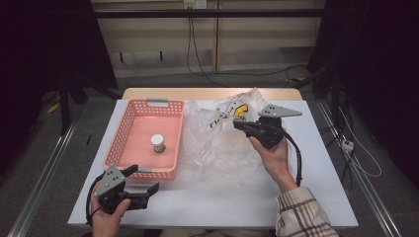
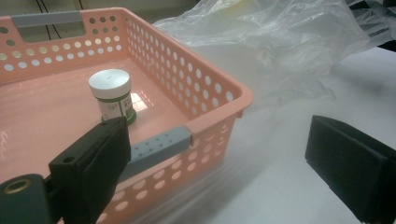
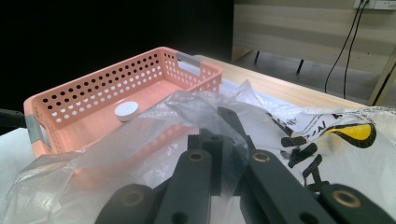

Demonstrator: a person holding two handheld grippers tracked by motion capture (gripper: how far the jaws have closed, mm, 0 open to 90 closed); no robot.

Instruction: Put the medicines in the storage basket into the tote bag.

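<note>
A pink perforated basket (image 1: 123, 134) stands on the left half of the white table. A small jar with a white lid (image 1: 158, 143) stands upright inside it. Right of the basket lies a crumpled clear plastic bag (image 1: 217, 145) with yellow and black print. My right gripper (image 1: 238, 124) points left at the bag's far part, and its jaws are shut on a fold of the film (image 3: 210, 112). My left gripper (image 1: 144, 178) sits at the basket's near edge with its jaws wide open. In the left gripper view the basket's corner (image 2: 219, 112) lies ahead between them, untouched.
The white tabletop (image 1: 222, 197) lies bare in front of the bag and basket. Its wooden far edge (image 1: 212, 93) shows behind them. Cables (image 1: 197, 64) run over the floor beyond the table, and dark stands flank both sides.
</note>
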